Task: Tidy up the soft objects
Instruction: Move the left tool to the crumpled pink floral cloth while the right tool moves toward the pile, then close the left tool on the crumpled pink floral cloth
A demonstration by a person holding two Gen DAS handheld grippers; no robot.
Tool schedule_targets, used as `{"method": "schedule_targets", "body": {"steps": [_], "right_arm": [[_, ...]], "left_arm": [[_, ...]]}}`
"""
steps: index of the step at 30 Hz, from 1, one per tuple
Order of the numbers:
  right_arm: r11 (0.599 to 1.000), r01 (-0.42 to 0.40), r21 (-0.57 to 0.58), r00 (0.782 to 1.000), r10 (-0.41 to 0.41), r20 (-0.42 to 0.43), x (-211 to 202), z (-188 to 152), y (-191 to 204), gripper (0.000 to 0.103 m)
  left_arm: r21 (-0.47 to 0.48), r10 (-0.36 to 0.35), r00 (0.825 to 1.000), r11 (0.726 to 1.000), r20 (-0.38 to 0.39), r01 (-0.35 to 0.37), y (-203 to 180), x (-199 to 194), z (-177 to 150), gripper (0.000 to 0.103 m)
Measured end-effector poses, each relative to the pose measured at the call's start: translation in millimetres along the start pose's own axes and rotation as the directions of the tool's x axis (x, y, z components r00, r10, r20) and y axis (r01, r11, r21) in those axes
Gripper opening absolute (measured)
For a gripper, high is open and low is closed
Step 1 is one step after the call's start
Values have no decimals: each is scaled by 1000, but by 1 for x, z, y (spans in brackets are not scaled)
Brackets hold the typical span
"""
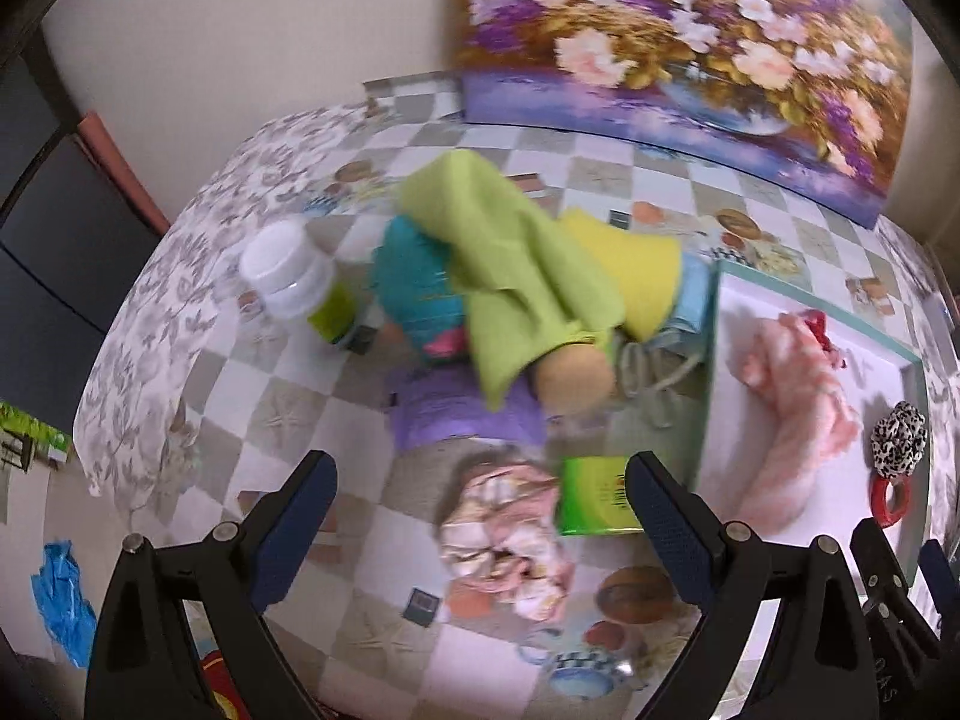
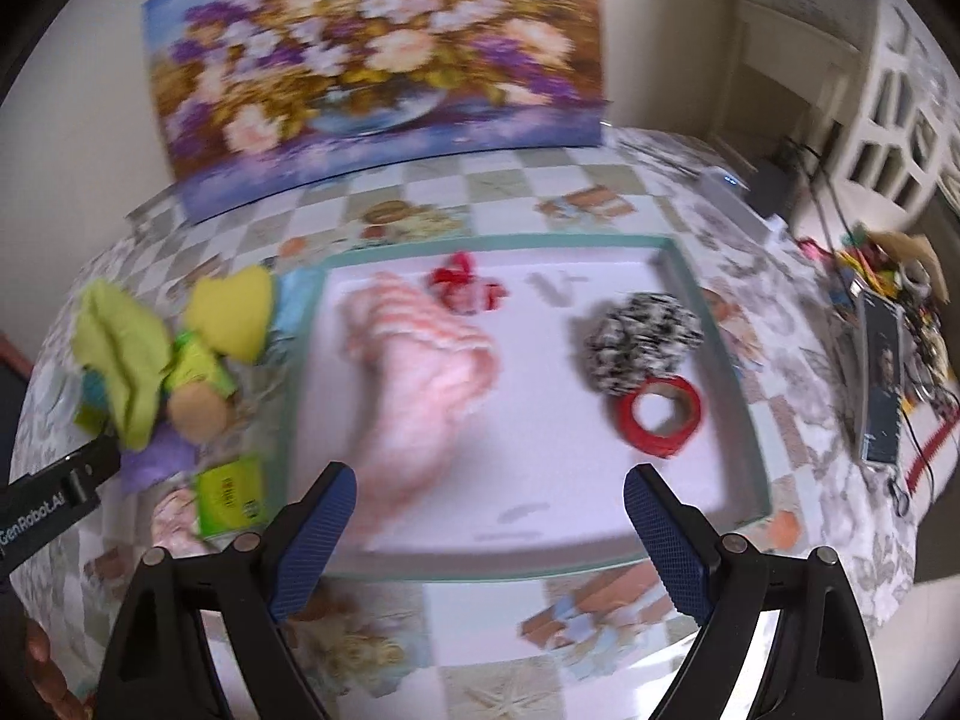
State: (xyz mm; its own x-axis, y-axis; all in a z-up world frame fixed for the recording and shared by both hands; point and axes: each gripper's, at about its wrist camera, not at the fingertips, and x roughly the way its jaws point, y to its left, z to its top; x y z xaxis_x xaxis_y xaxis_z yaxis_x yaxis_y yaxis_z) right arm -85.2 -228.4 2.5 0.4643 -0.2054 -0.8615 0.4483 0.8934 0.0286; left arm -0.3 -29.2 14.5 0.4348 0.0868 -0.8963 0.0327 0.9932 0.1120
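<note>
left gripper (image 1: 480, 516) is wide open with nothing in it, hovering right over a crumpled pink cloth (image 1: 504, 540) on the counter (image 1: 288, 396). right gripper (image 2: 489, 525) is open and empty too, hanging over the near edge of the white tray (image 2: 540, 564), where a pink striped sock (image 2: 420, 372), a spotted scrunchie (image 2: 645, 339) and red tape (image 2: 660, 414) already sit. i'd drop the left straight down, pinch the thickest bunch of cloth, and stay off the green box (image 1: 594, 495) just beside it. both point forward and down. doll pile (image 1: 522, 300) sits beyond.
</note>
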Motion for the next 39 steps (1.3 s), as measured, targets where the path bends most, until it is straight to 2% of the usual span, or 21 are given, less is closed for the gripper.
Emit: {"method": "schedule_targets", "body": {"steps": [3,9,15,20,23,29,37,39], "right_arm": [[998,-22,-56,1000,22,1,1,-3,20,93],[986,-119,-117,991,111,-71,18,-10,52,93],[979,-100,-176,991,81,-109,33,-16,70,93],[974,-128,-185,985,103,-136,41,-16,78,93],[973,-137,-187,982,108,-154,48,-18,83,93],[969,-132,-208,980,96,-175,57,-19,90,93],[974,-121,-191,981,88,-174,57,-18,85,93],[974,-124,-191,980,91,-174,57,-18,86,93]], "left_arm": [[-21,-15,1000,1000,-7,15,15,3,0,97],[-66,-57,996,996,-65,53,32,23,-2,97],[-100,-71,983,994,-170,54,31,54,-8,97],[-124,-127,958,987,-257,98,27,78,-15,97],[-130,-136,951,986,-278,103,25,86,-17,97],[-129,-126,950,987,-285,93,23,94,-18,97],[-150,-161,924,982,-347,115,25,123,-24,99],[-135,-137,924,986,-356,94,25,127,-26,99]]}}
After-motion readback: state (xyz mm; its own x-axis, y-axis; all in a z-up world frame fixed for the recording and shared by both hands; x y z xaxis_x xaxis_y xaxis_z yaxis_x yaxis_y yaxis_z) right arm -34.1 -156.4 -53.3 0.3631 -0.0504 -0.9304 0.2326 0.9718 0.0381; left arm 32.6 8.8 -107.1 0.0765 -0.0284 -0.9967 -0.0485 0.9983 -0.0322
